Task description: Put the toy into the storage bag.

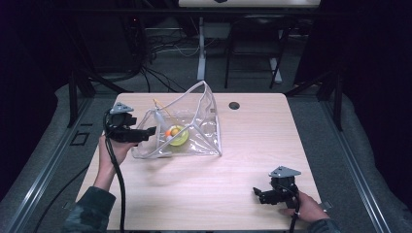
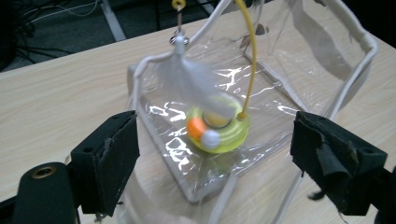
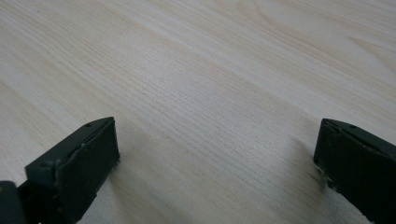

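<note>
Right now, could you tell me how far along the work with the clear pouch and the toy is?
Apparently done: the yellow toy with its white feather sits inside the clear pouch, which lies open on the table. In hand: the left gripper is at the pouch's open mouth, jaws spread, gripping nothing. The right gripper rests open near the table's front edge. Left: closing the pouch, if that is intended.
</note>
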### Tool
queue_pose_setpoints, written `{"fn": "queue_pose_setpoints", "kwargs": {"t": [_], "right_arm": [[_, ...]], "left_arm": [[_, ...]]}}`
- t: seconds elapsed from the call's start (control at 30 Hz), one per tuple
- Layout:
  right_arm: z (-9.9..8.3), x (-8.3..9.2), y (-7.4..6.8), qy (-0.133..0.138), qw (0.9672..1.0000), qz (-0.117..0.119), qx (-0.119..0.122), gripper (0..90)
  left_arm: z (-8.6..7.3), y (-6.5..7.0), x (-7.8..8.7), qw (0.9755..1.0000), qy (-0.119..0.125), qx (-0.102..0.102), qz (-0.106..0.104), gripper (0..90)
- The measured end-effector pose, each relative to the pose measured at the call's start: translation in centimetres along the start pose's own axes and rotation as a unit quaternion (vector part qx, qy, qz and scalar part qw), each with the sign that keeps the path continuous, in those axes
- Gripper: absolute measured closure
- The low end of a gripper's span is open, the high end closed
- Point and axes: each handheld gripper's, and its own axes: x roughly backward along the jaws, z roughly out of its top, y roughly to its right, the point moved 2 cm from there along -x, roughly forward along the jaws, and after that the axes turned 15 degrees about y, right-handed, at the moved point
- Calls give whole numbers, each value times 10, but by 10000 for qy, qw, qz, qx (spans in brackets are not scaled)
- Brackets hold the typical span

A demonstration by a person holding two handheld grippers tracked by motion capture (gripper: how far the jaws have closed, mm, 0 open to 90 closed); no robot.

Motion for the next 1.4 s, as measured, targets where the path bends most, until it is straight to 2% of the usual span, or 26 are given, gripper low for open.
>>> {"fn": "queue_pose_setpoints", "kwargs": {"t": [0.1,0.4,0.67,0.73,0.93,1.07,1.13,1.23,1.33,1.4], "right_arm": [[0,0,0,2,10000,0,-2,0],[0,0,0,-5,10000,-3,3,0],[0,0,0,2,10000,0,-2,0],[0,0,0,0,10000,0,-1,0],[0,0,0,1,10000,0,-2,0],[0,0,0,4,10000,-2,-2,0],[0,0,0,-6,10000,-3,6,0],[0,0,0,-5,10000,6,3,0],[0,0,0,-2,10000,-1,2,0],[0,0,0,-4,10000,-1,3,0]], "left_arm": [[-5,-4,5,9999,-52,-50,128,113],[-18,-11,19,9987,-309,-230,329,57],[-39,-16,28,9978,-443,-216,435,19],[-46,-18,30,9973,-540,-199,463,12],[-67,-19,33,9970,-621,-197,408,0],[-83,-18,32,9963,-766,-115,379,0],[-96,-15,29,9952,-924,-104,317,0],[-104,-13,28,9940,-1050,-113,298,0],[-120,-11,26,9936,-1059,-79,373,0],[-127,-11,25,9920,-1197,-79,401,0]]}}
